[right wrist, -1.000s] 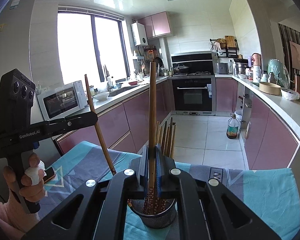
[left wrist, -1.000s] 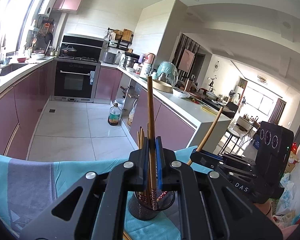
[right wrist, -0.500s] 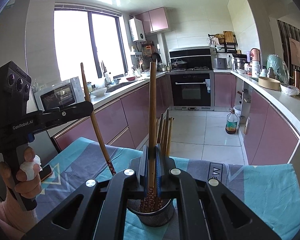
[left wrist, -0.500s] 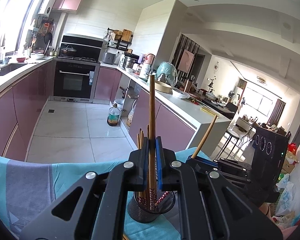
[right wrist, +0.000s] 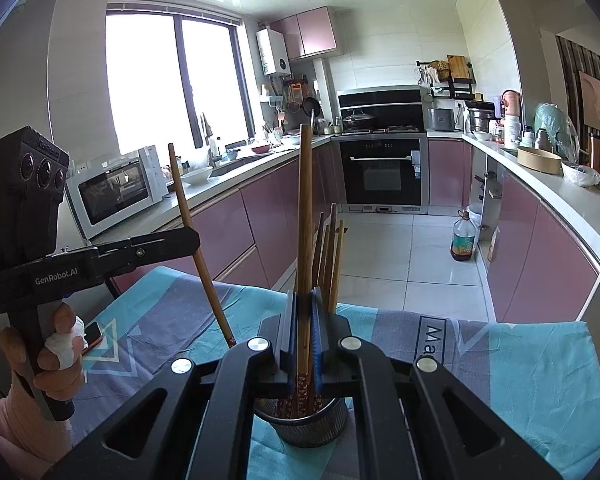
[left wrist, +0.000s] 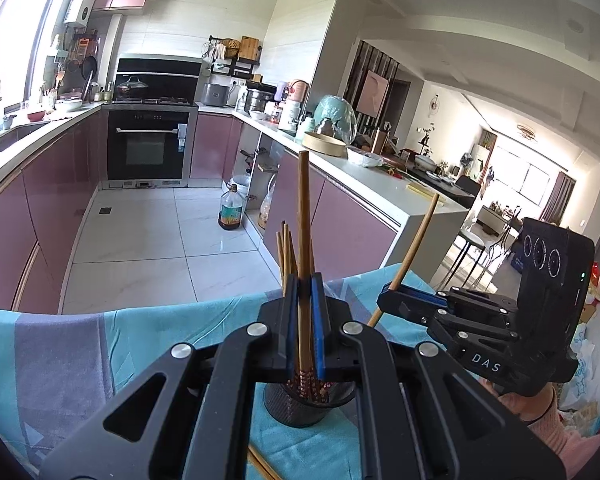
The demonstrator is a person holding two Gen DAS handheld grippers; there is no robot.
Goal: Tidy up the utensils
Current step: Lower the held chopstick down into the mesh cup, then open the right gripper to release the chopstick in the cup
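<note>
A black mesh utensil holder (left wrist: 300,406) stands on the teal and grey tablecloth (left wrist: 60,344), with several wooden chopsticks (left wrist: 285,254) upright in it. My left gripper (left wrist: 304,322) is shut on one chopstick (left wrist: 303,208), held upright with its patterned tip inside the holder. My right gripper (right wrist: 304,330) is shut on another chopstick (right wrist: 305,200), also upright, tip in the holder (right wrist: 308,424). Each gripper shows in the other's view, the right one (left wrist: 396,300) and the left one (right wrist: 188,240), both gripping their chopsticks.
A loose chopstick (left wrist: 262,466) lies on the cloth by the holder. A phone (right wrist: 94,334) lies on the cloth at the left. Pink kitchen cabinets (right wrist: 260,216), an oven (right wrist: 384,176), a microwave (right wrist: 116,192) and an oil bottle (right wrist: 463,240) on the floor lie beyond the table.
Both chopsticks have gone lower into the holder; their top ends sit lower in both views. Both grippers stay shut on them.
</note>
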